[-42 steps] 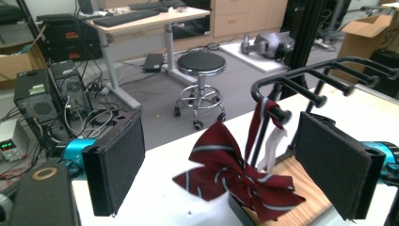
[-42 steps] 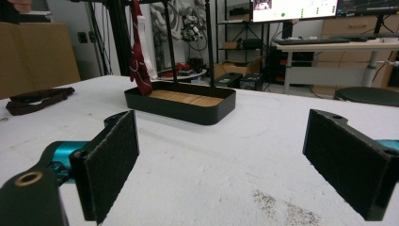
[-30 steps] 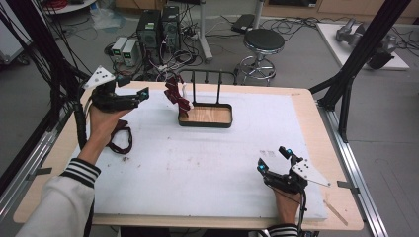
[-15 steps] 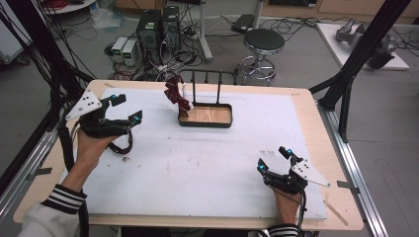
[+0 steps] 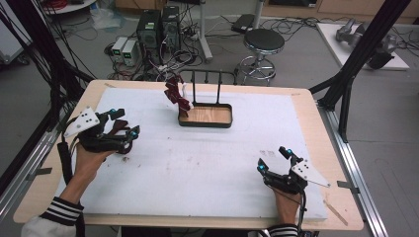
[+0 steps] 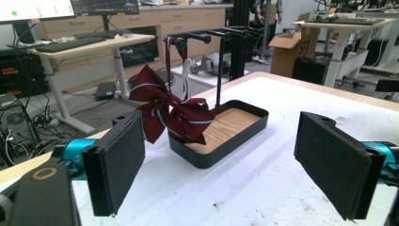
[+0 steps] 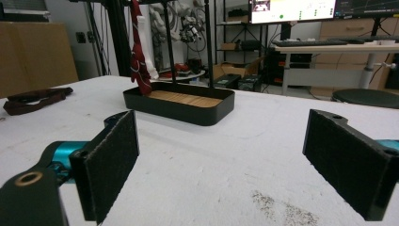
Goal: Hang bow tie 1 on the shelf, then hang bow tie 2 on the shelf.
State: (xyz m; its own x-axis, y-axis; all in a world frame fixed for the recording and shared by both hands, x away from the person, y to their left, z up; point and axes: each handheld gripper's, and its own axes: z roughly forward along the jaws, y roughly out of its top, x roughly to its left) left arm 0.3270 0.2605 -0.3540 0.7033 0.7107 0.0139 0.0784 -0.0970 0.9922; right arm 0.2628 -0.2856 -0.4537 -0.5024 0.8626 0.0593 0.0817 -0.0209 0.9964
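Toward the far middle of the white table (image 5: 207, 168), a dark red bow tie (image 5: 176, 95) is hanging from the left end of a black rack (image 5: 206, 75) whose posts are rising out of a shallow black tray (image 5: 205, 123) with a wooden floor. In the left gripper view the bow tie (image 6: 170, 113) is showing itself clearly: deep maroon cloth crossed by thin pale stripes, its two wings flaring out from a pinched knot, a white band looping up over the rack's bar, and its lower wing drooping over the tray's near corner. Seen side-on in the right gripper view, the bow tie (image 7: 139, 52) is hanging as a narrow red strip beside its white band.

At the table's left side the left gripper (image 5: 123, 124) is hovering in the person's left hand (image 5: 90, 162), pointing toward the tray but well apart from it; its jaws are standing wide apart with nothing between them. A second dark red strap (image 5: 116, 129) is lying on the table just under that gripper, and is also showing at the far left in the right gripper view (image 7: 36, 99).

Near the table's front right, the right gripper (image 5: 274, 160) is resting low, its jaws likewise spread wide and holding nothing, well apart from the bow tie.
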